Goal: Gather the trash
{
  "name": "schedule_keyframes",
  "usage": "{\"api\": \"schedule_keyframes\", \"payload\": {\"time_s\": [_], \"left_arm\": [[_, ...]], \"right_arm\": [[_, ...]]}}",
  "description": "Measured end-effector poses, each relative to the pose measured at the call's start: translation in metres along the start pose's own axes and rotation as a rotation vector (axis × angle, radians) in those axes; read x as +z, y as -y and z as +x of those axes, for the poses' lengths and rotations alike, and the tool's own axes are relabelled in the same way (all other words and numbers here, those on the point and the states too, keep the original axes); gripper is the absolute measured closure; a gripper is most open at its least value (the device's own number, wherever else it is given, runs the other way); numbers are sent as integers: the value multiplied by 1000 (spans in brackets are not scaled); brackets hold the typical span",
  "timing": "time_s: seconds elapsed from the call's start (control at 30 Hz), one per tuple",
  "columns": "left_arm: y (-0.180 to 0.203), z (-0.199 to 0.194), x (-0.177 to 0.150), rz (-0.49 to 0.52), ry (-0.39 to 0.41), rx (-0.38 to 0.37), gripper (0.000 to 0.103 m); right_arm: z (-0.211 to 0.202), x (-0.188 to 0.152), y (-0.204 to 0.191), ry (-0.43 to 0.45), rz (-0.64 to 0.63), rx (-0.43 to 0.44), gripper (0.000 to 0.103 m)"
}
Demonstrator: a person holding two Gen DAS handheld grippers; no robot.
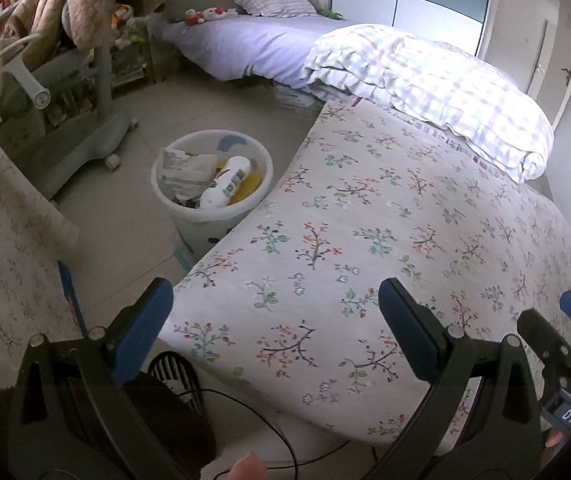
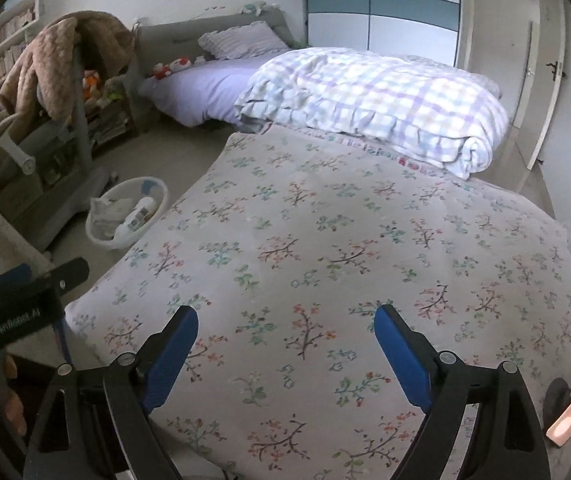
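I hold left gripper [image 1: 275, 304] and right gripper [image 2: 285, 330] released, empty, over floral bedspread [image 2: 345, 240]; wastebasket [image 1: 173, 194] centre-left on floor, holding bottle [image 1: 225, 182], within reach for drops.

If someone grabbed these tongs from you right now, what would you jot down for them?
Left tongs: open, empty, over the floral bed's corner.
Right tongs: open, empty, over the same bed.
White bin stands on the floor beside the bed, already holding a white bottle and paper packaging.
No loose trash shows on the bedcover or visible floor; check elsewhere.
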State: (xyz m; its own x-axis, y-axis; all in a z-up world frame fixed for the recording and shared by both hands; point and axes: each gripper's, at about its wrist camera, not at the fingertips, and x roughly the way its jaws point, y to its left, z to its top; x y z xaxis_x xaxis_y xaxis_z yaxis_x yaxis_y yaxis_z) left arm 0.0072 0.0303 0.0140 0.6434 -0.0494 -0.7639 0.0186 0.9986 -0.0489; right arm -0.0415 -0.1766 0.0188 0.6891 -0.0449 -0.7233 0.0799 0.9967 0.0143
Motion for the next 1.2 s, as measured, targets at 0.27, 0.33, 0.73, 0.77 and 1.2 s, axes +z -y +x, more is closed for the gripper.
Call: {"api": "schedule_keyframes", "payload": {"time_s": [0.27,0.33,0.73,0.77,1.2], "left_arm": [[5,-1,-2,12,13,19,1],[6,-2,-3,13,15,23,1],[3,-5,-4,7,27,32,1],[3,-4,-4,6,26,31,1],[0,-4,-3,3,26,35,1]], "right_arm": [[5,0,-2,-3,-1,0,12],[7,-1,-3,-6,1,-2,12],[8,-4,-7,-6,1,-5,11],[8,-4,-8,-7,1,-5,11],[10,-5,-12,-11,5,-3,11]]}}
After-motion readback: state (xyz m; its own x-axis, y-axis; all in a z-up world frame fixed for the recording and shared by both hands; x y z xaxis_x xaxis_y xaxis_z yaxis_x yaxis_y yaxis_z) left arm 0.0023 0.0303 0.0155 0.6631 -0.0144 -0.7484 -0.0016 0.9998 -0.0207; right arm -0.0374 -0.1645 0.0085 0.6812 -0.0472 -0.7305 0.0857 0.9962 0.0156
